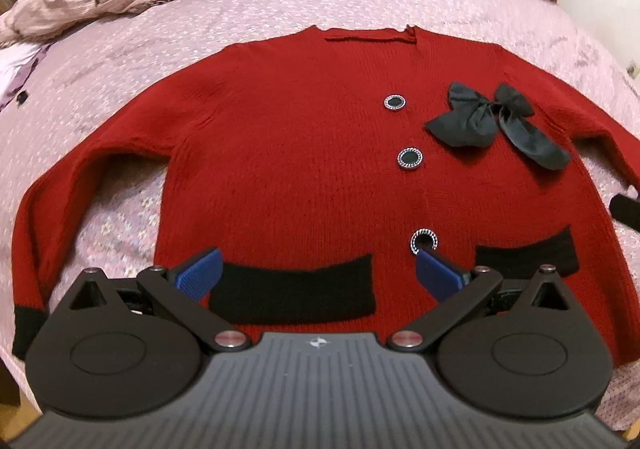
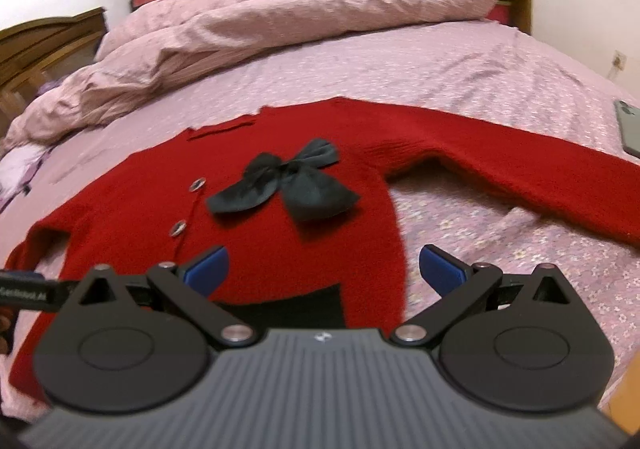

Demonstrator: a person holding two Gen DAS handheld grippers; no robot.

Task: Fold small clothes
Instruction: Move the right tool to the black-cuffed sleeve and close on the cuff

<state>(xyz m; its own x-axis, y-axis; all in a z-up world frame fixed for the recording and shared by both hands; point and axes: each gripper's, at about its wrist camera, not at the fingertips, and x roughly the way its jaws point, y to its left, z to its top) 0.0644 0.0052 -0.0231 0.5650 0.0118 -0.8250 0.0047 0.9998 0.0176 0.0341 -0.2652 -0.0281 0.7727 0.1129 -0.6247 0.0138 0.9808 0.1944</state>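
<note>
At the near edge of the bed [image 1: 120, 61], the red cardigan [image 1: 304, 153] lies flat, sleeves spread sideways, hem just ahead of both wide-open, empty grippers, the left gripper [image 1: 318, 275] over its middle, the right gripper [image 2: 324, 271] at its right side edge.

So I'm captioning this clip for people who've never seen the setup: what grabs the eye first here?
The red cardigan wins: it lies flat, front up, across the pink floral bedspread, both sleeves spread out. On its chest sits a dark bow beside a line of silver-rimmed buttons. Both the left gripper and right gripper hover open over the hem, holding nothing, with a rumpled pink duvet heaped behind.
</note>
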